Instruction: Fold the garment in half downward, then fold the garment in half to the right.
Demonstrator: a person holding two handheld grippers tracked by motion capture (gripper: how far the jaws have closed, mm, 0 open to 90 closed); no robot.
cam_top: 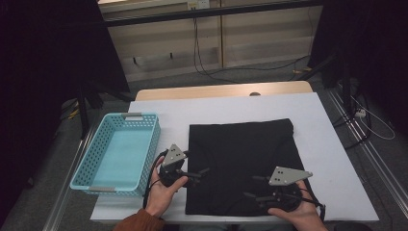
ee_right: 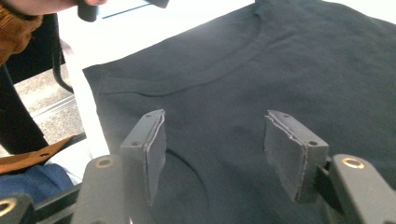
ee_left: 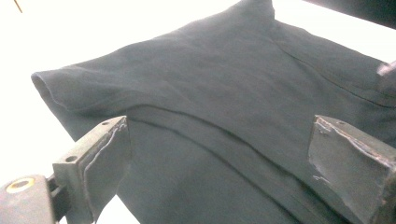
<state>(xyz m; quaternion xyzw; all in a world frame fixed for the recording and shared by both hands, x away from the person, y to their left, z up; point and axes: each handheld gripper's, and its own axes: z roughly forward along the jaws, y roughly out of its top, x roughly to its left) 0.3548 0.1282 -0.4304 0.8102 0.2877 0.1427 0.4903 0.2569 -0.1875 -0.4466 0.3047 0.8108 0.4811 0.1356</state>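
Left gripper wide, right gripper spread, both empty, over black shirt near edge.

Your high view looks forward and down over the whole white-covered table. Both gripper views ride low and close, looking along their jaws; all three share the folded black cloth garment.

Turquoise perforated basket sits on the left of the worktop, empty, long side running front to back. White sheet covers the worktop, bare wood strip at the far edge. Cables trail over grey floor beyond.
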